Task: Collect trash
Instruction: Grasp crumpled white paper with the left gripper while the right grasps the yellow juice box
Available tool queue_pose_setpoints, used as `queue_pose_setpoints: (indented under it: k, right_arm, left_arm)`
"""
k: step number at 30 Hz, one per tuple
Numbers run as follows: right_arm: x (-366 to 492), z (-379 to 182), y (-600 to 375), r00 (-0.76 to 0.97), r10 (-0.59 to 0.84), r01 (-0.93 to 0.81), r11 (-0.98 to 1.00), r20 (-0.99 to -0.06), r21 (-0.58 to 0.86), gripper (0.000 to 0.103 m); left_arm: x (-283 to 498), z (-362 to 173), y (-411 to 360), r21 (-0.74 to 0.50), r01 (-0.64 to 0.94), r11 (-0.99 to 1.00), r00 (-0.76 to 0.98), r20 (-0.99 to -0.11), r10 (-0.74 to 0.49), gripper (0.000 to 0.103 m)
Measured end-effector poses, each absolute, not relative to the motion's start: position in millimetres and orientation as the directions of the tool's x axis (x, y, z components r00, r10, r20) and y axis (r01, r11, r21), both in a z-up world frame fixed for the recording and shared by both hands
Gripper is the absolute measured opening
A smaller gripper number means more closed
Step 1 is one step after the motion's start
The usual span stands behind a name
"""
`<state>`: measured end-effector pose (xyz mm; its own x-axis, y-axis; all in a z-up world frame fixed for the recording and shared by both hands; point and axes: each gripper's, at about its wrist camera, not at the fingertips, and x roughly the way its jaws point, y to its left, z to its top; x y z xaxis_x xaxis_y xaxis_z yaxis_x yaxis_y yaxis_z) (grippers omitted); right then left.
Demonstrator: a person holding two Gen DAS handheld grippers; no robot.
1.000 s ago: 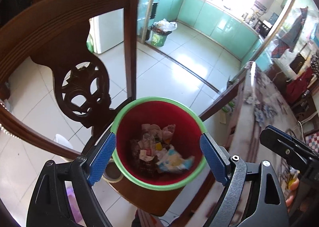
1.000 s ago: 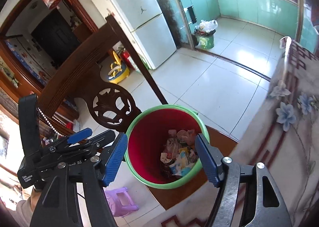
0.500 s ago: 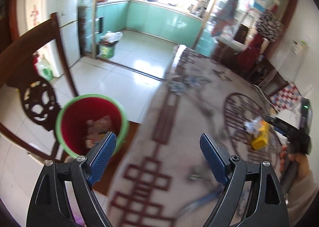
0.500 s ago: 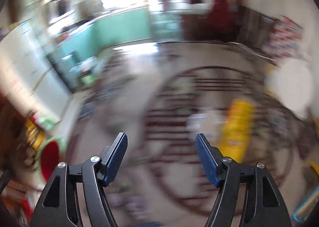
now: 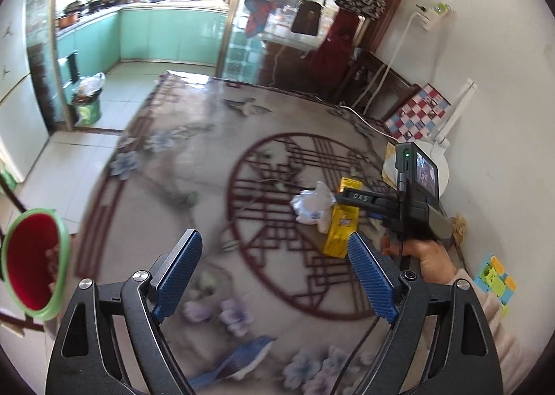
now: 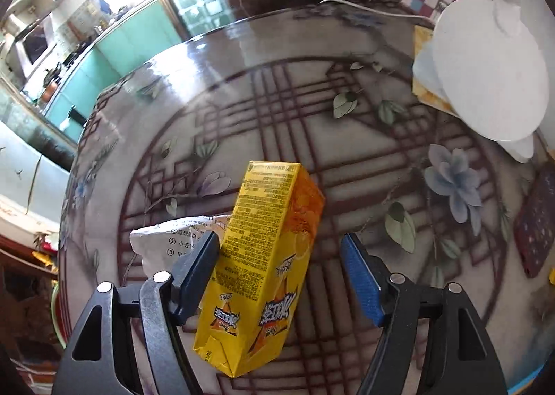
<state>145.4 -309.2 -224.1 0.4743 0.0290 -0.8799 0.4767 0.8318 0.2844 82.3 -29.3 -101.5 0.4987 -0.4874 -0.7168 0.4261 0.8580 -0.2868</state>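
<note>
Between my right fingers [image 6: 277, 277]: yellow carton [image 6: 267, 256] fills the left half; gap remains beside the right pad.
Behind my left finger: crumpled white wrapper [image 6: 166, 239], touching the carton.
Ahead, right: white round fan base [image 6: 485, 72] blocks that corner.
Between my left fingers [image 5: 274, 277]: bare tablecloth [image 5: 173, 159], free passage.
</note>
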Motion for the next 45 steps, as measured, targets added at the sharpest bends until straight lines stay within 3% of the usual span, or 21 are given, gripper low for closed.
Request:
queue_pose_setpoints:
  k: [1,5,6,7,16,18,19,20,21,22,25,28,30,31,33,34,35,45]
  right_arm:
    - [143,-229,-316,0.494,0.069,0.464,0.822,-0.867,0.330,0.045]
    - [130,-225,-333,0.521,0.100,0.434,0.824,-0.848,0.364,0.027]
    - [123,-221,-339,0.546,0.117,0.418,0.820,-0.830,0.390,0.008]
    - [115,-217,-346,0.553,0.115,0.420,0.817,-0.825,0.396,0.000]
    - [57,-188,-380,0.585,0.028,0.438,0.830,-0.811,0.344,0.000]
    - [49,-185,-385,0.582,0.015,0.453,0.825,-0.813,0.340,0.000]
    - [46,-185,-387,0.583,0.019,0.454,0.822,-0.812,0.345,0.000]
    - [45,-185,-389,0.579,0.024,0.456,0.819,-0.815,0.348,0.000]
    - [45,-186,-389,0.570,0.028,0.458,0.819,-0.821,0.346,0.000]
    - [45,-187,-391,0.565,0.032,0.459,0.818,-0.825,0.346,0.000]
    - [51,-194,-389,0.553,0.054,0.461,0.811,-0.832,0.359,0.000]
    - [65,-199,-377,0.549,0.048,0.448,0.826,-0.834,0.343,0.001]
    - [75,-199,-367,0.555,0.040,0.426,0.844,-0.831,0.326,0.001]
    - [80,-200,-364,0.556,0.041,0.422,0.847,-0.830,0.324,0.006]
    - [89,-202,-357,0.557,0.054,0.414,0.846,-0.828,0.334,0.034]
    - [92,-203,-355,0.564,0.057,0.413,0.845,-0.824,0.341,0.061]
    - [94,-203,-351,0.571,0.044,0.416,0.845,-0.820,0.335,0.071]
    - [121,-210,-325,0.498,-0.053,0.421,0.887,-0.865,0.188,0.071]
  left_arm:
    - [88,-106,-41,-0.285,0.432,0.856,0.486,-0.725,-0.487,0.086]
    - [111,-129,-84,-0.282,0.441,0.852,0.437,-0.762,-0.478,0.086]
    - [117,-137,-96,-0.272,0.448,0.852,0.423,-0.774,-0.470,0.086]
    - [121,-144,-106,-0.265,0.453,0.851,0.410,-0.786,-0.463,0.086]
    - [176,-212,-176,-0.235,0.403,0.885,0.333,-0.863,-0.380,0.086]
    - [185,-227,-177,-0.253,0.366,0.896,0.307,-0.876,-0.372,0.075]
    - [187,-231,-176,-0.275,0.358,0.892,0.291,-0.875,-0.387,0.055]
    - [186,-231,-175,-0.317,0.355,0.880,0.283,-0.860,-0.424,0.044]
    - [184,-229,-175,-0.311,0.361,0.879,0.283,-0.862,-0.421,0.043]
    - [181,-226,-177,-0.301,0.382,0.874,0.288,-0.860,-0.422,0.035]
    - [169,-211,-178,-0.252,0.436,0.864,0.322,-0.853,-0.411,0.024]
    - [156,-194,-161,-0.248,0.446,0.860,0.357,-0.832,-0.426,0.024]
    - [150,-184,-146,-0.252,0.441,0.861,0.375,-0.820,-0.432,0.024]
    - [147,-180,-137,-0.263,0.436,0.861,0.377,-0.815,-0.440,0.024]
    - [149,-174,-125,-0.279,0.423,0.862,0.374,-0.813,-0.446,0.025]
    - [147,-172,-118,-0.281,0.418,0.864,0.376,-0.812,-0.446,0.025]
    - [145,-170,-112,-0.281,0.412,0.867,0.379,-0.812,-0.444,0.025]
    - [124,-163,-77,-0.266,0.382,0.885,0.401,-0.815,-0.418,0.027]
